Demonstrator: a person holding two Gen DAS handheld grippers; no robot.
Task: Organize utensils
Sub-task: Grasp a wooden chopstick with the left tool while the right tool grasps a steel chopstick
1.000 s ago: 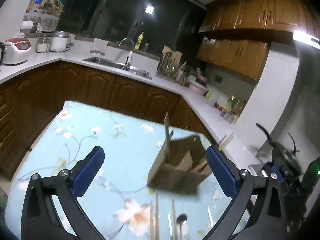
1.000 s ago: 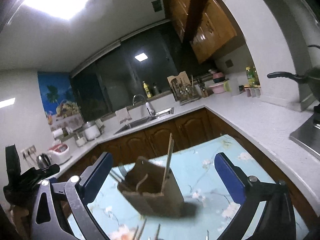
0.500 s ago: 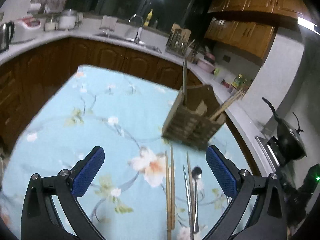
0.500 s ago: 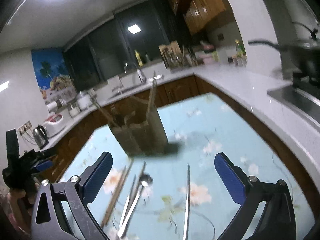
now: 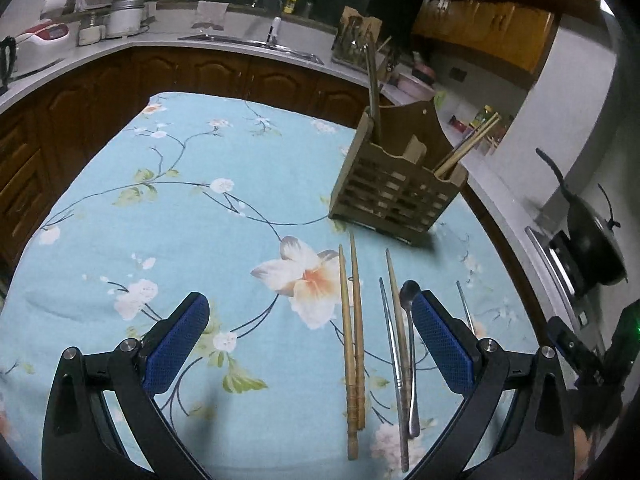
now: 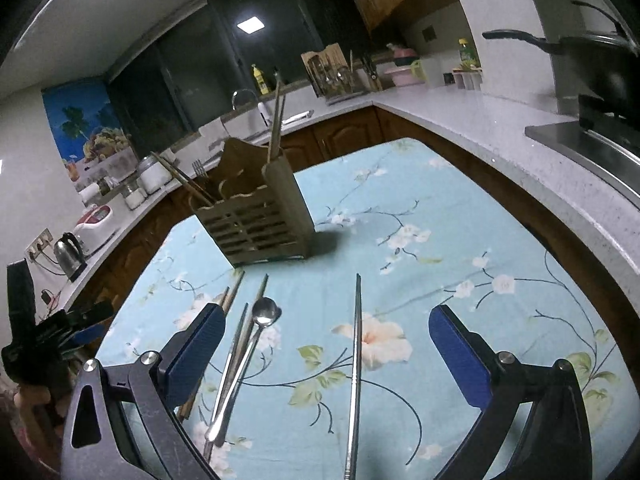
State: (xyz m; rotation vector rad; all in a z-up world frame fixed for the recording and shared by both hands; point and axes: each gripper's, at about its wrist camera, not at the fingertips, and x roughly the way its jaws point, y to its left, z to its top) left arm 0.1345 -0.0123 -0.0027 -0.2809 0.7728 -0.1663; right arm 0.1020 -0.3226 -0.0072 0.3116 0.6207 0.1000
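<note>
A wooden slatted utensil holder (image 5: 400, 184) stands on the floral blue tablecloth (image 5: 180, 220), with chopsticks and other utensils in it; it also shows in the right wrist view (image 6: 256, 216). Loose on the cloth lie two wooden chopsticks (image 5: 352, 320), a metal spoon (image 5: 410, 344) (image 6: 248, 356), metal chopsticks (image 5: 390, 360) and one separate metal chopstick (image 6: 355, 368). My left gripper (image 5: 310, 344) is open and empty above the wooden chopsticks. My right gripper (image 6: 326, 348) is open and empty above the separate metal chopstick.
A white counter (image 6: 500, 128) wraps around the table's far and right sides, with a sink (image 5: 248, 42), a rice cooker (image 5: 40, 40), a kettle (image 6: 70, 252) and a stove with a black wok (image 5: 592, 236). Dark wooden cabinets (image 5: 200, 76) stand beyond the table.
Both grippers have tilted down towards the table. The loose utensils have come into full view under them. Both stay open.
</note>
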